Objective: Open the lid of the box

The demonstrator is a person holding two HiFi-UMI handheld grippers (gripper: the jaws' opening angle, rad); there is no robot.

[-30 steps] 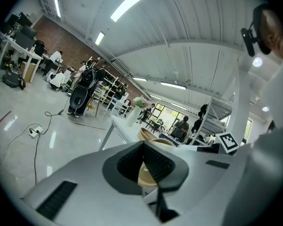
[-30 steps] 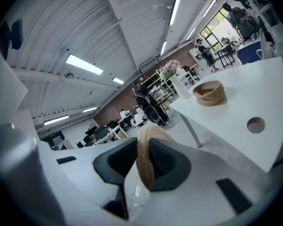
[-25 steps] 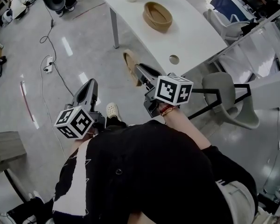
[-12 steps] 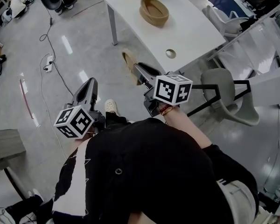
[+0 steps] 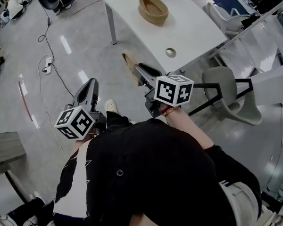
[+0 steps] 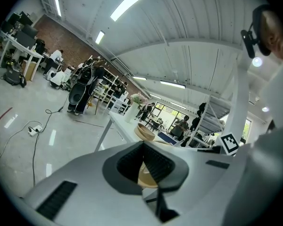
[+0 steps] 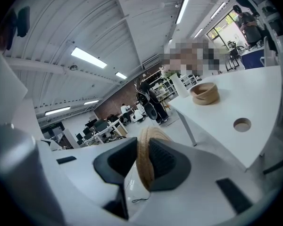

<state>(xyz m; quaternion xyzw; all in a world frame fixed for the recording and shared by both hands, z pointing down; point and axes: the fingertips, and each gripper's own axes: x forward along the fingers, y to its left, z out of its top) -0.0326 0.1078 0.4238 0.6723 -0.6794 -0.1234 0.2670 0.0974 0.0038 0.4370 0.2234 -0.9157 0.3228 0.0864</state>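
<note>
Back from the table (image 5: 193,29), right gripper (image 7: 144,150) pinched the woven lid (image 7: 150,134) edge-on, box (image 5: 153,9) already open; setting it down safely looked next.

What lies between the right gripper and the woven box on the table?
A round hole in the white table; the rest of that stretch is bare. The head view shows it between the right gripper and the woven box.
</note>
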